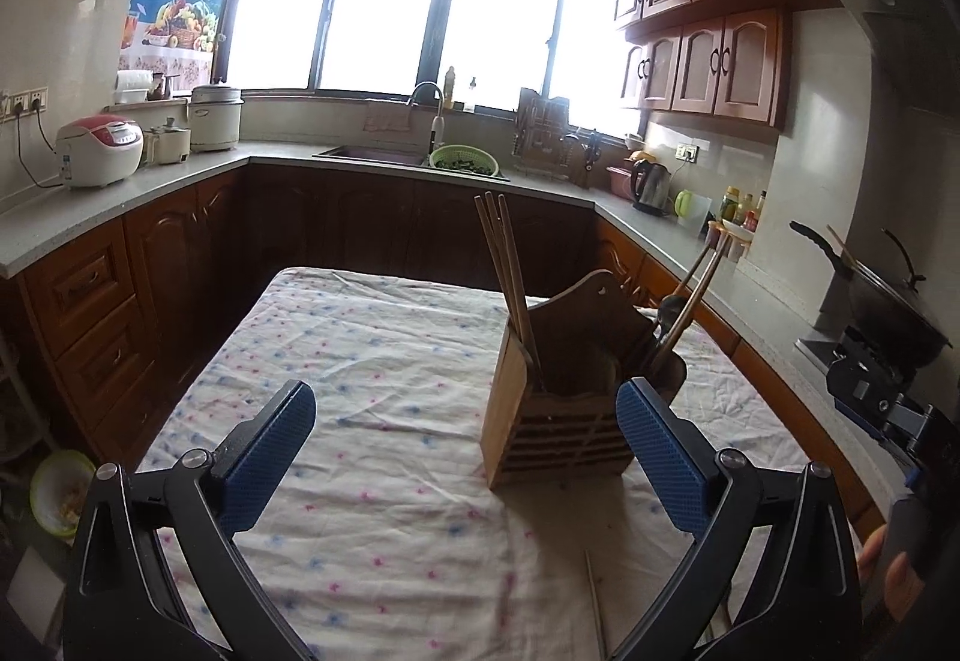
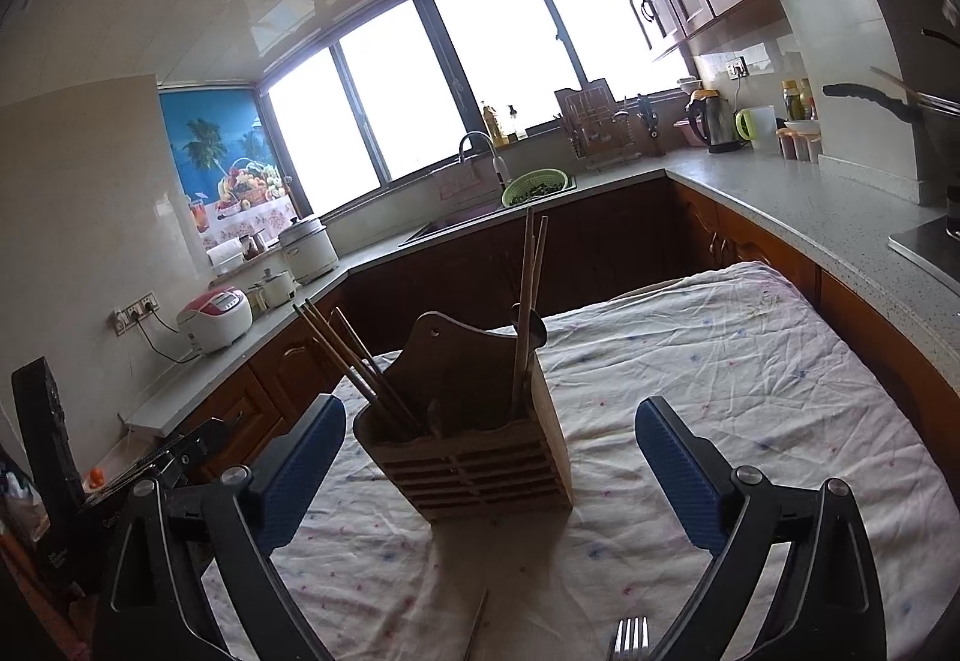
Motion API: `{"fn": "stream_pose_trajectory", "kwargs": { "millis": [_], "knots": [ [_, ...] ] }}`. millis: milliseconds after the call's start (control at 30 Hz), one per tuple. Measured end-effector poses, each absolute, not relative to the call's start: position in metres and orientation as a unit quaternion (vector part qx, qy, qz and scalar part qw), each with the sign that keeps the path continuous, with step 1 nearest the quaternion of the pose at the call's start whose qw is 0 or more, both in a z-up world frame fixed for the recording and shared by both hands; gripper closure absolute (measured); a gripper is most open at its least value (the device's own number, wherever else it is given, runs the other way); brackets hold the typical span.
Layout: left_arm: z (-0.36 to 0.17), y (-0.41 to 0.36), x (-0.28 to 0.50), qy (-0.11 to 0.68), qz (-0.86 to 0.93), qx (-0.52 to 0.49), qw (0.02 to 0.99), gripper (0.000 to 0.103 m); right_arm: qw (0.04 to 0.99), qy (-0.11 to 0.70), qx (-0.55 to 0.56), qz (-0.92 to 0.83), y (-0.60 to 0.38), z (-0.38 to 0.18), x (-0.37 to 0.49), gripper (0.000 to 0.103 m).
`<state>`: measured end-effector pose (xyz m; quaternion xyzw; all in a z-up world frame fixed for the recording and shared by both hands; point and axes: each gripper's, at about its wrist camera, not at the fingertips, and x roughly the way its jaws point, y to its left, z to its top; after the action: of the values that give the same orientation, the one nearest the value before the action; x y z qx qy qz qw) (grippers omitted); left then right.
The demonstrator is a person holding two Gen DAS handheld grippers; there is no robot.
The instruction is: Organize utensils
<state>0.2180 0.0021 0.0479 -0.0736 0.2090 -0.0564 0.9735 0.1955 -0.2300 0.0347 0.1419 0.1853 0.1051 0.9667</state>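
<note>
A wooden utensil holder (image 1: 558, 409) stands on the cloth-covered table (image 1: 372, 361); it also shows in the right wrist view (image 2: 474, 457). Chopsticks (image 1: 504, 271) stand in one compartment and more utensils (image 1: 684, 307) lean in the other. In the right wrist view chopsticks (image 2: 354, 361) lean left and others (image 2: 528, 313) stand upright. My left gripper (image 1: 465, 445) is open and empty, just before the holder. My right gripper (image 2: 489, 463) is open and empty, its jaws either side of the holder. A loose chopstick (image 1: 597, 607) (image 2: 477, 625) and a fork (image 2: 629, 638) lie on the cloth near me.
Kitchen counters ring the table: rice cooker (image 1: 99, 151) at left, sink with a green colander (image 1: 465, 160) at the back, kettle (image 1: 651, 184) and wok (image 1: 888, 301) at right. The other gripper's body (image 1: 882, 397) shows at the right edge.
</note>
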Motion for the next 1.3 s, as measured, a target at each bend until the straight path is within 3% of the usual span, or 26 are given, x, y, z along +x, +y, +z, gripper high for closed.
{"fn": "stream_pose_trajectory", "kwargs": {
  "millis": [600, 1000, 1300],
  "knots": [
    [0.031, 0.022, 0.108, 0.21, -0.071, -0.088, 0.971, 0.0, 0.988, 0.116, 0.055, 0.09, -0.206, 0.018, 0.052, 0.0],
    [0.041, 0.003, 0.075, 0.163, -0.045, -0.009, 0.986, 0.0, 0.991, 0.094, -0.006, 0.098, -0.194, 0.055, 0.043, 0.0],
    [-0.011, -0.004, 0.073, 0.208, -0.02, -0.014, 0.978, 0.0, 0.989, 0.118, 0.001, 0.091, -0.186, -0.006, 0.04, 0.0]
  ]
}}
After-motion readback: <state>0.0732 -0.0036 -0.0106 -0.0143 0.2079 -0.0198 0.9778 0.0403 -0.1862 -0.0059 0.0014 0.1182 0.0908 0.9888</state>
